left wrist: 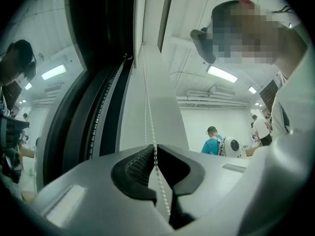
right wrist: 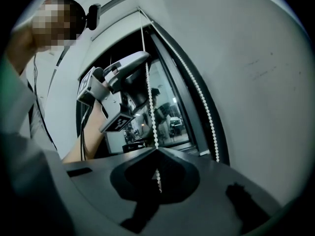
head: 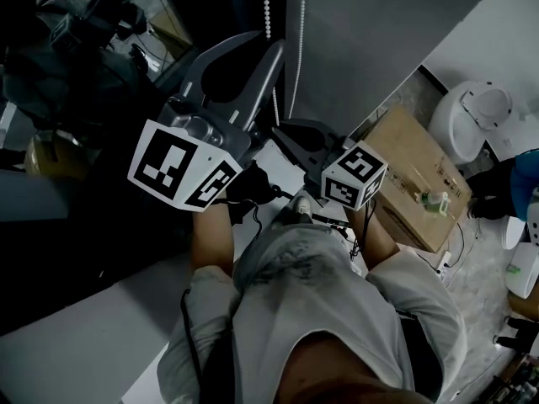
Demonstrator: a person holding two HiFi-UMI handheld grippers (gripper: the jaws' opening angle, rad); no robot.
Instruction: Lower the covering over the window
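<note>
Two tongs on the one bead chain (left wrist: 150,118)?

Yes. The left forearm (right wrist: 86,141) is raised, and the left tongs (left wrist: 155,147) are pinched on the chain high up. The right tongs (right wrist: 156,150) sit level and lower, clamped on the same chain.

And around them?

Behind is the dark window (right wrist: 167,114), its glass bare. A pale band (right wrist: 115,41) crosses its top — perhaps the covering, I can't tell. A cardboard box (head: 421,171) lies to the right, and a person in teal (left wrist: 212,142) stands far off.

Any writing?

Only black-and-white squares on the marker cubes (head: 181,175).
</note>
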